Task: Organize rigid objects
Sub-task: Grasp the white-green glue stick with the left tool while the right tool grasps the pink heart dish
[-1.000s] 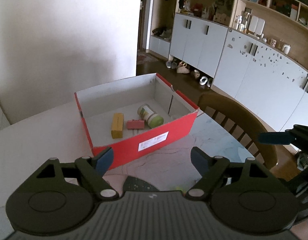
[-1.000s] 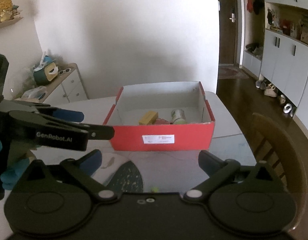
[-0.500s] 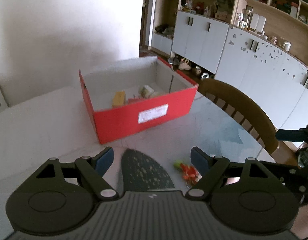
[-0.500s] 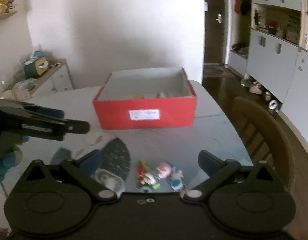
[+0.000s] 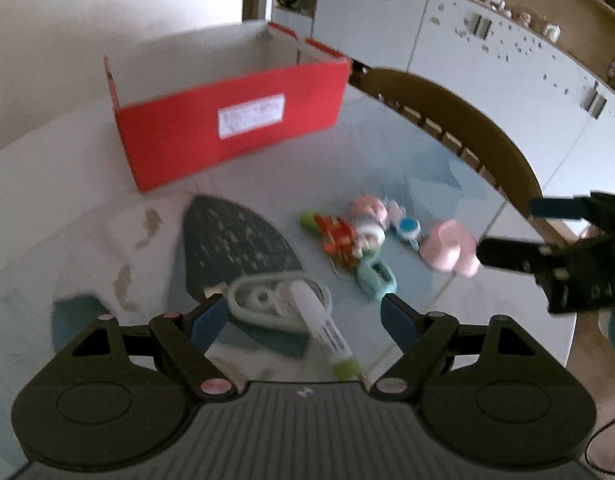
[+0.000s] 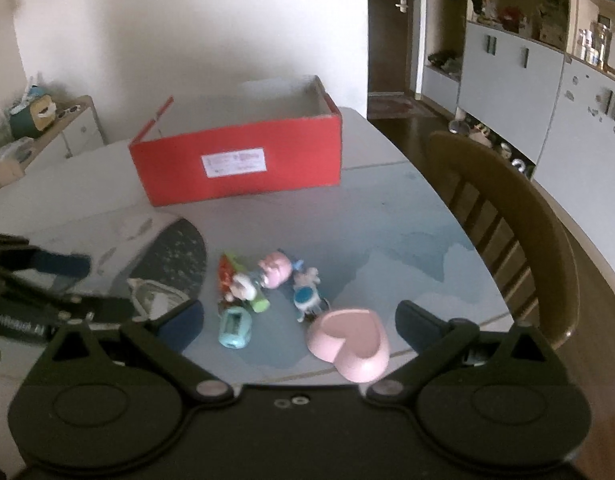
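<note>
Left wrist view shows the left gripper [image 5: 303,318] with its jaws spread wide and nothing between the pads, hovering over the worktop [image 5: 387,160]. Directly ahead of its fingertips lies a white tube [image 5: 321,328] with a green cap, pointing back toward the gripper, resting across a pale oval item [image 5: 275,300] that is too blurred to name. Ahead and to the right sits a cluster of small toys [image 5: 355,232], with a teal sharpener-like piece [image 5: 377,278] at its near edge. Farther ahead and slightly left stands the red box [image 5: 227,128], its inside hidden from this low angle. A dark patterned mat [image 5: 235,244] lies between the box and the gripper. Right wrist view shows the right gripper [image 6: 299,324] likewise released, jaws wide apart. A pink heart dish [image 6: 349,342] sits between its fingers, closer to the right one, touching neither pad as far as can be seen. Just ahead and left lie the teal piece [image 6: 235,326] and the toy cluster [image 6: 267,280]. The box [image 6: 243,164] stands well ahead, and a wooden chair [image 6: 507,232] is off to the right of the worktop [image 6: 387,216].
</note>
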A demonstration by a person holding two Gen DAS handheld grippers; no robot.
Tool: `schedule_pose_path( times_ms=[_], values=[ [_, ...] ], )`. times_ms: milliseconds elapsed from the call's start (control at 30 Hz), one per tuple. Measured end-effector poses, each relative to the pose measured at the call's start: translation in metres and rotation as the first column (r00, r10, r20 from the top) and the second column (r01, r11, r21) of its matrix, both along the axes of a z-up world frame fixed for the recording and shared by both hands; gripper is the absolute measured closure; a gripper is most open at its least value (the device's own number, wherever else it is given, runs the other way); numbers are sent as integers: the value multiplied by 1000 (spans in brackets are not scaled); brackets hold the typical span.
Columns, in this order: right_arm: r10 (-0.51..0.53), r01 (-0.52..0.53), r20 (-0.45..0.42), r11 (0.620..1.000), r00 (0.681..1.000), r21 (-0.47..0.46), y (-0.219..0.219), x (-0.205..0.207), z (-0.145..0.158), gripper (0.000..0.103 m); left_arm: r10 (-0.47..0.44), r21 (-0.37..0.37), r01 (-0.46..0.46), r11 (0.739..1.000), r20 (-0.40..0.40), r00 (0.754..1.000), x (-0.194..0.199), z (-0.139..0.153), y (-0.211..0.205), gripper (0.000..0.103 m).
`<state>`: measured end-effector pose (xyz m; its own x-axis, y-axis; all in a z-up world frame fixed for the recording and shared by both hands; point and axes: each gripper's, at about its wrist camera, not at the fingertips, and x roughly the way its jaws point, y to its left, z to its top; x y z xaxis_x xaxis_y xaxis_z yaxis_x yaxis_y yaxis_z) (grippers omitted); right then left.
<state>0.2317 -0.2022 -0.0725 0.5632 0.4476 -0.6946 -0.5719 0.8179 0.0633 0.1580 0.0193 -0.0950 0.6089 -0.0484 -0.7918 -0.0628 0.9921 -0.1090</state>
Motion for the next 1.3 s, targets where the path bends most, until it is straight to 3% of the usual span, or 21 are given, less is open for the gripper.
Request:
schedule_pose_path(
  times_ms=[333,533,867,1133,1300],
  values=[
    [-37,36,-35,999,999,-36,-3,15,-31,3,-20,-75,9,997,-145,989,5,-36,-12,19],
    [-56,52,-65,997,996,-61,-1,29,-52,7,-1,-70,-13,997,-190,982,10,-49,-14,19],
    [-70,60,-81,992,994,-115,4,45,-73,14,-23,-38,17,999,-166,986,10,-49,-23,20],
    [-58,47,-82,991,995,-126,10,49,-79,24,-74,-11,73,997,-150,986,9,-47,-36,52],
    [-51,41,-75,990,996,-132,12,50,-80,26,-77,2,78,997,-140,987,8,-47,-37,65]
  ],
)
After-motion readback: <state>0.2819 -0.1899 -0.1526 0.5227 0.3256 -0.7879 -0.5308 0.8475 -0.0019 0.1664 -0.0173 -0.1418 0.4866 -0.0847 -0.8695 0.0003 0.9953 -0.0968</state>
